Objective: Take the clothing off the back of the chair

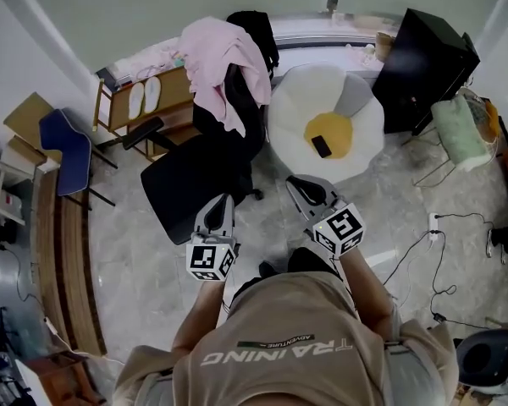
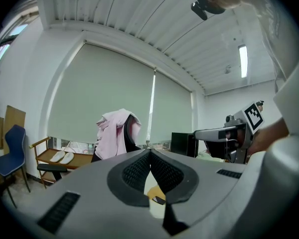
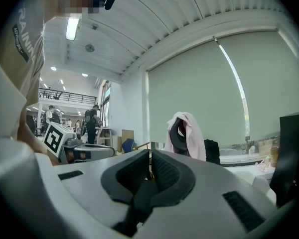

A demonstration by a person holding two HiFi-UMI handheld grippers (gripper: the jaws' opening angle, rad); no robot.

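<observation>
Pink clothing [image 1: 223, 62]: draped over the backrest of the black swivel chair [image 1: 190, 184], untouched. Left gripper [image 1: 221, 201] and right gripper [image 1: 302, 184]: fingers clenched, empty, short of the chair. Advice: open wide on approach, pinch fabric at the backrest top, lift clear.

The right gripper [image 3: 150, 154] has its jaws closed, with nothing between them. Ahead, pink clothing [image 3: 193, 133] drapes over the black chair [image 3: 178, 137] back. The left gripper [image 3: 87, 152] is at left.
</observation>
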